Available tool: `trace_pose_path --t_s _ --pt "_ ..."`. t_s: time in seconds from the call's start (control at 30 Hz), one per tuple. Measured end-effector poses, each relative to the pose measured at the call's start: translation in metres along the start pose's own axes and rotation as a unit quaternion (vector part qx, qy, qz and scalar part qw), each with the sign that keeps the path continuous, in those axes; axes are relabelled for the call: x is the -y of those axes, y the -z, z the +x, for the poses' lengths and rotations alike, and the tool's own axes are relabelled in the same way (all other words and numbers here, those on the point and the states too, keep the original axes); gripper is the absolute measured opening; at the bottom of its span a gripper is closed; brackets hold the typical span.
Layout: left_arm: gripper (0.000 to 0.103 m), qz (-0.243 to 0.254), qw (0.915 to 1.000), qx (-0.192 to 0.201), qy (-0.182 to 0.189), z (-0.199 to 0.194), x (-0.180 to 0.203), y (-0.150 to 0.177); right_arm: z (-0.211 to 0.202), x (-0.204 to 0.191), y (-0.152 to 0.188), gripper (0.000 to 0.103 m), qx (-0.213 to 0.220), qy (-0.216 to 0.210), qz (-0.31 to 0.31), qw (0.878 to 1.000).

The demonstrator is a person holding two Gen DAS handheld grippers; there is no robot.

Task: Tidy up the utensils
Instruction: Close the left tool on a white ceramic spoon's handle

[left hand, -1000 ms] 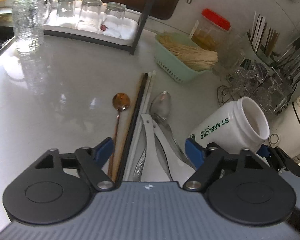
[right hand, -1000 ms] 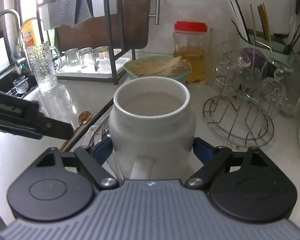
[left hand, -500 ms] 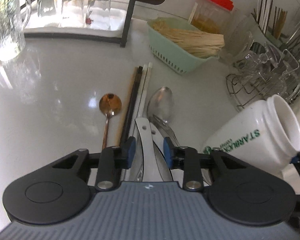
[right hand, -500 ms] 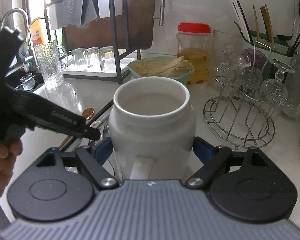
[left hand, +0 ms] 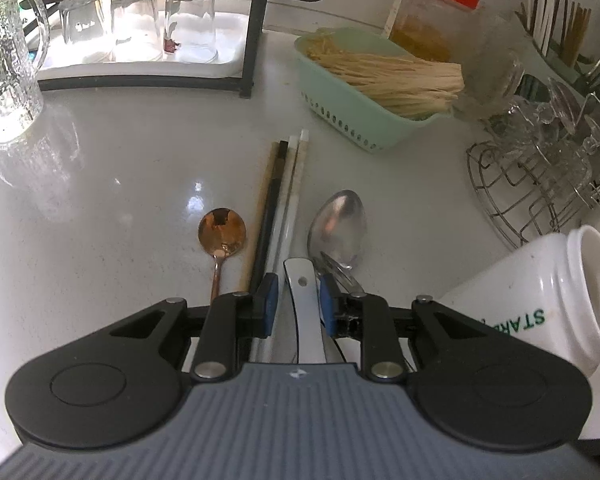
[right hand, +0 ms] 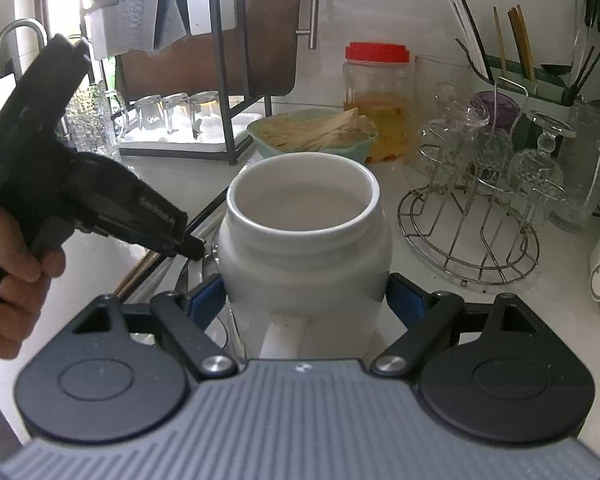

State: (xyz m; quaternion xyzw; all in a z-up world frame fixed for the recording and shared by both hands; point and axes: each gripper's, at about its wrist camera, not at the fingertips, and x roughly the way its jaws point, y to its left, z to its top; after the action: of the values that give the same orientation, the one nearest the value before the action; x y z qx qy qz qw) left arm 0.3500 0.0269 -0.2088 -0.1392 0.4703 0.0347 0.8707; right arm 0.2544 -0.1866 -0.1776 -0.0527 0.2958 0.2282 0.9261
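Grasped utensil: a white-handled utensil (left hand: 303, 300) lies on the counter (left hand: 120, 184) in the middle of the loose pile; what kind it is cannot be told, as only its handle end shows.
Left gripper (left hand: 298, 298): fingers drawn in close on either side of that white handle, pinching it; whether the pads press it firmly is hard to tell.
Neighbours in the pile: a silver spoon (left hand: 338, 226) just to the right, its bowl pointing away; chopsticks (left hand: 284, 200) lying side by side just to the left; a copper spoon (left hand: 221, 234) beyond those.
Mug (right hand: 306, 240): white, with green lettering, tipped with its open mouth turned away from the pile in the left wrist view, and empty as far as the inside shows.
Right gripper (right hand: 306, 300): fingers spread wide around the mug body, pinching it on both sides.
Step in hand: likely picking the first utensil to drop into the mug.
Next move calls for: lifting the handle clear without dragging the silver spoon along, then bringing mug mouth and utensil together.
Further out: a green basket (left hand: 364, 120) of pale sticks, a red-lidded jar (right hand: 376, 100), a wire glass rack (right hand: 468, 236).
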Motion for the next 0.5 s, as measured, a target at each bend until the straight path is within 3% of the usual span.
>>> trace_pose_path --t_s 0.1,0.5 --pt "0.02 -0.007 0.9999 -0.001 0.009 0.001 -0.003 0.0 -0.002 -0.001 0.002 0.089 0.001 0.003 0.001 1.0" --pt "0.016 0.013 0.9997 0.003 0.019 -0.018 0.005 0.004 -0.005 -0.004 0.001 0.089 -0.009 0.021 0.012 1.0"
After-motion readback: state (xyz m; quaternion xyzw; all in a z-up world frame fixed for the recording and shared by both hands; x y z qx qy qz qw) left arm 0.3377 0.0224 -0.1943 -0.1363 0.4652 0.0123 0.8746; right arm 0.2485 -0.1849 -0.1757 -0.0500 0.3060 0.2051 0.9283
